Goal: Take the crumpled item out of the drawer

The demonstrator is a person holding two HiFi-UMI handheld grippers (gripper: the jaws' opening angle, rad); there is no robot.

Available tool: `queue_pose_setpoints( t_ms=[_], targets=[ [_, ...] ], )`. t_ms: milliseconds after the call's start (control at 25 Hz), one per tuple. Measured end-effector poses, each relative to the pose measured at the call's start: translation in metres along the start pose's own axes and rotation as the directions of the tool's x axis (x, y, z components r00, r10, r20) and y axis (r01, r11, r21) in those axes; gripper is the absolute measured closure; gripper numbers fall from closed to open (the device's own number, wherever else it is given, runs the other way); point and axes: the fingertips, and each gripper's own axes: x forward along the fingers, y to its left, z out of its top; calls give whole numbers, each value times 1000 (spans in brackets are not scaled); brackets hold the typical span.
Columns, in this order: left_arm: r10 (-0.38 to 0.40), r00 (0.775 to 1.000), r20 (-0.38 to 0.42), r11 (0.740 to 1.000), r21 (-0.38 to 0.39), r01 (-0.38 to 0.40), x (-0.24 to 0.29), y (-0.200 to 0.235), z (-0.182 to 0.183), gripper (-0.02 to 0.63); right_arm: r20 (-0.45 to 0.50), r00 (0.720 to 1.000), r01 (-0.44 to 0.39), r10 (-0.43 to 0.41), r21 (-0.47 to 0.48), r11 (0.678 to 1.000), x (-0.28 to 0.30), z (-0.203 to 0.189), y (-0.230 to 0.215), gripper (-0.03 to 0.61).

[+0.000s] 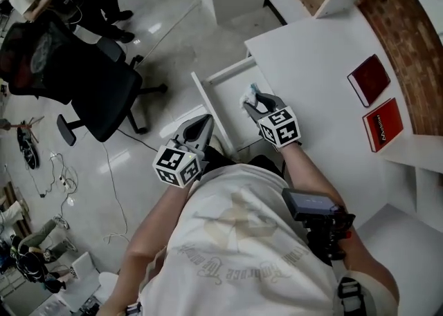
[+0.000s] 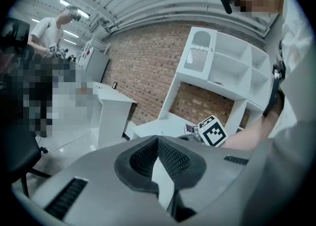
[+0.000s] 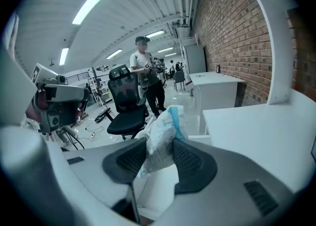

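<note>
The crumpled item (image 3: 165, 121), a white wad with a blue edge, is pinched between the pads of the right gripper (image 3: 159, 144), with most of it standing out beyond the jaws. In the head view it is held above the right side of the open drawer (image 1: 228, 70), next to the edge of the white desk (image 1: 311, 66). The left gripper (image 2: 158, 141) is held near the drawer's left wall with its jaw tips together and nothing between them. The lift-out is judged to be almost done. The squeeze should be kept steady, since so soft a wad could slip out. It should be raised fully clear of the drawer's walls before being carried sideways. A bare part of the desk, well short of the two red books (image 1: 367, 79), looks suitable for setting it down.
</note>
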Motion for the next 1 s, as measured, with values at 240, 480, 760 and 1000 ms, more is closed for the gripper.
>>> queue_pose_setpoints(
  t_ms=[240,480,760,1000],
  targets=[
    [-15,1000,-5,1000,21,15,4,-16,-4,594,92,995,-40,36,35,999,-28,8,11,402],
    [-15,1000,-20,999,30,16,3,-20,-8,594,166,983,-86,76,56,995,-53,15,26,407],
    [-29,999,-35,999,42,31,16,-17,-5,594,224,971,-98,83,58,993,-62,32,19,408],
    [-47,998,-32,997,52,49,26,-26,5,594,220,972,-95,78,65,993,-70,31,13,408]
  ],
)
